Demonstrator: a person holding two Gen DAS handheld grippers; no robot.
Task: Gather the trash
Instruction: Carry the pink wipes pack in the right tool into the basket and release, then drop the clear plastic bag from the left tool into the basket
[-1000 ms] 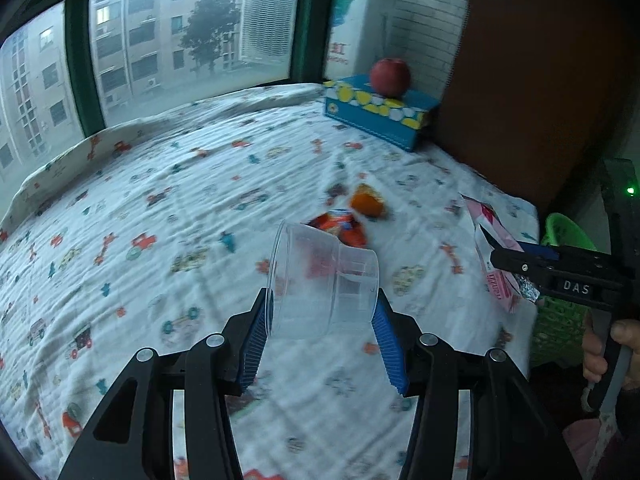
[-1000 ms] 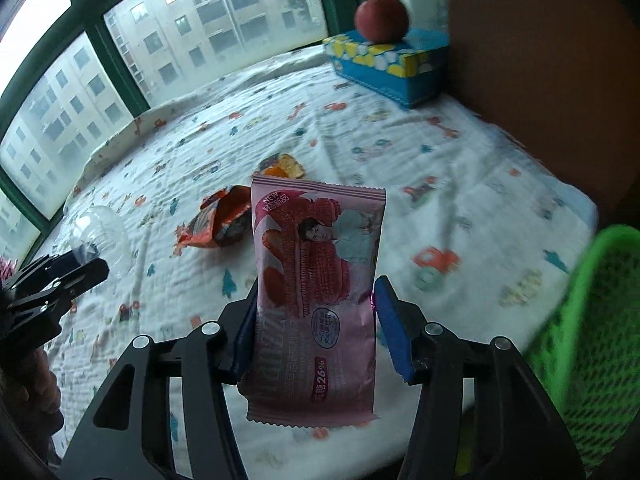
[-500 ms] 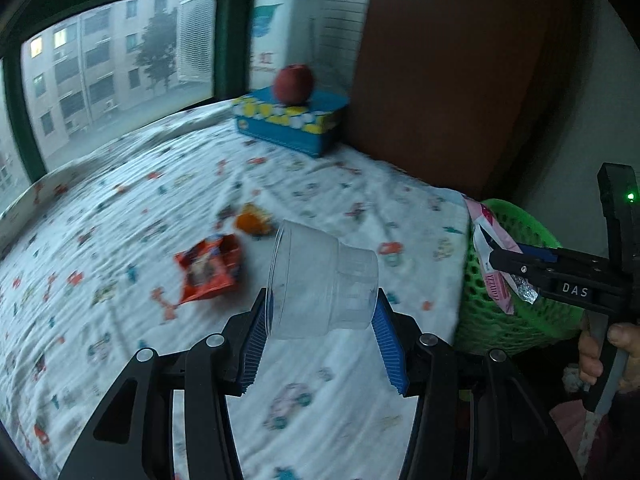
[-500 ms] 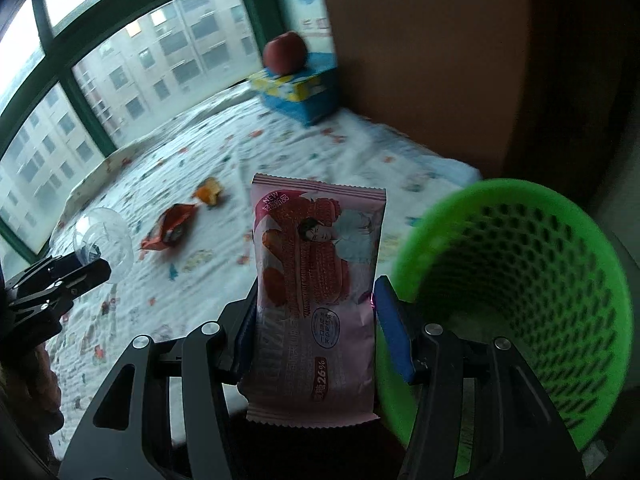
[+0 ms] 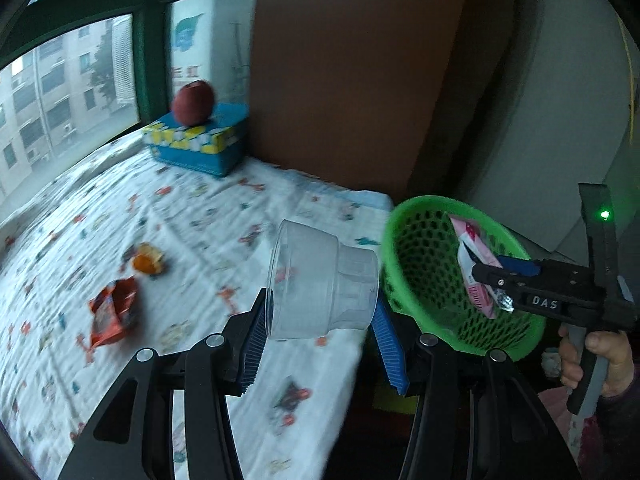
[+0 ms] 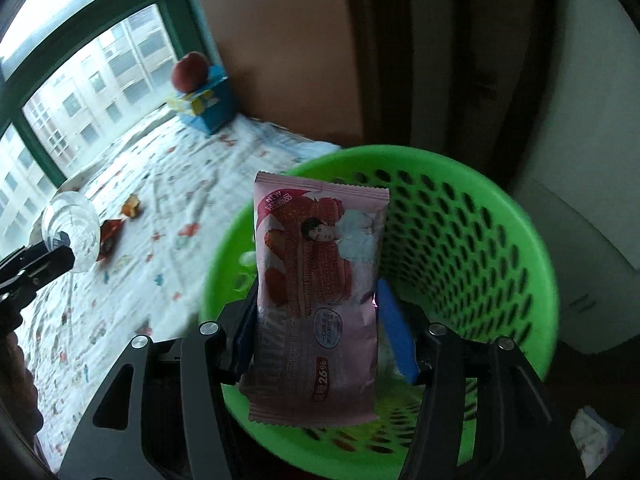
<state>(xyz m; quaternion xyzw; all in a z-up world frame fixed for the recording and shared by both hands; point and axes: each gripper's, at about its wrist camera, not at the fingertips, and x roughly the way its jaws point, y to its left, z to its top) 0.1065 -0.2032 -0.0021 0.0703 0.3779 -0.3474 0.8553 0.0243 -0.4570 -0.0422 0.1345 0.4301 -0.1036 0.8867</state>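
My left gripper (image 5: 320,344) is shut on a clear plastic cup (image 5: 320,284) and holds it above the bed's right edge, beside the green mesh basket (image 5: 416,264). My right gripper (image 6: 316,336) is shut on a pink snack wrapper (image 6: 320,280) and holds it over the mouth of the basket (image 6: 480,240). The wrapper also shows in the left wrist view (image 5: 474,268), inside the basket's rim. An orange wrapper (image 5: 114,312) and a small orange scrap (image 5: 148,262) lie on the patterned bedsheet (image 5: 180,220).
A blue tissue box (image 5: 196,146) with a red apple (image 5: 193,103) on top stands at the bed's far corner by the window. A brown panel (image 5: 352,80) rises behind the bed. A white cabinet (image 6: 580,260) stands right of the basket.
Both grippers swung right from over the bed toward the basket. The pink wrapper now hangs over the basket's opening. The cup has come up next to the basket's rim.
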